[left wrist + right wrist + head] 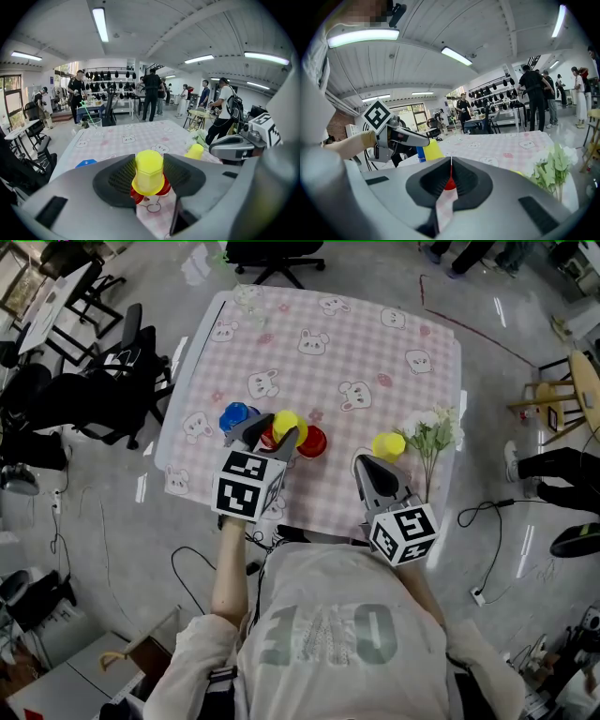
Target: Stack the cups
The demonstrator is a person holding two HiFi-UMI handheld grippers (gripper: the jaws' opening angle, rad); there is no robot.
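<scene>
The worktop [167, 448] wears a pink checked cloth [356, 334] (printed with rabbits). On it stand a blue cup [234, 415], a red cup [312, 441], a yellow cup [387, 445] beside a flower sprig [431, 432], and a clear glass [247, 298] at the far edge.

Left claw [279, 433] grips yellow cup [285, 422] beside red cup [313, 442]; right claw [361, 461] near second yellow cup [388, 445].

A bunch of flowers [431, 435] lies at the near right of the worktop [328, 343]. Just left of the flowers stands a single cup [387, 445], with the right gripper [364, 463] before it. Further left of the flowers sits a nearer cup [312, 441]. Next comes a gripped cup [284, 424], between the jaws of the left gripper [278, 430] and over a lower cup [269, 439]. Farthest left of the flowers is an end cup [234, 415]. A glass [246, 298] stands far behind the flowers, to their left.
</scene>
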